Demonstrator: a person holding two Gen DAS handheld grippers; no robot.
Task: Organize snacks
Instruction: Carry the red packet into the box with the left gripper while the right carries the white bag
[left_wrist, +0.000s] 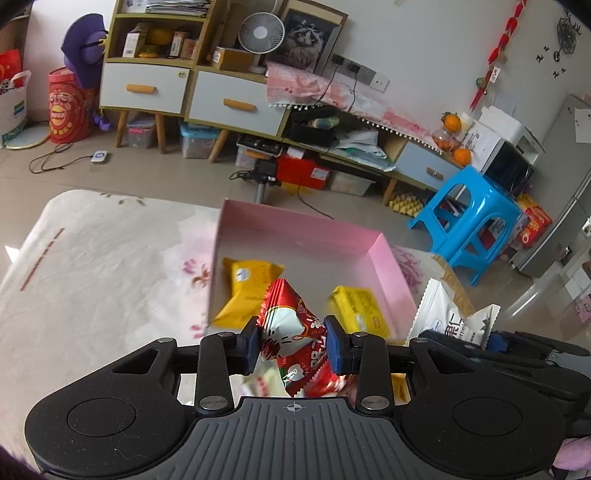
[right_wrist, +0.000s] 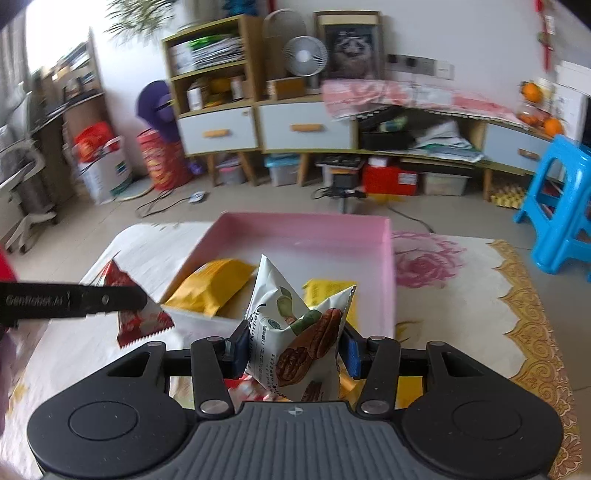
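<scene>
A pink box (left_wrist: 391, 266) (right_wrist: 388, 266) stands open on the floral tablecloth with two yellow snack packets (left_wrist: 247, 284) (right_wrist: 214, 280) inside. My left gripper (left_wrist: 293, 341) is shut on a red snack packet (left_wrist: 291, 328) and holds it above the box's near edge. That packet also shows in the right wrist view (right_wrist: 144, 321). My right gripper (right_wrist: 293, 350) is shut on a white nut packet (right_wrist: 299, 332), held above the box's near side. The white packet also shows in the left wrist view (left_wrist: 443, 317), to the right.
The table (left_wrist: 92, 266) (right_wrist: 461, 295) carries a floral cloth. More snack packets lie blurred below the grippers (right_wrist: 251, 389). Beyond the table are a blue stool (left_wrist: 469, 218) (right_wrist: 561, 206), low cabinets (left_wrist: 229, 99) and floor clutter.
</scene>
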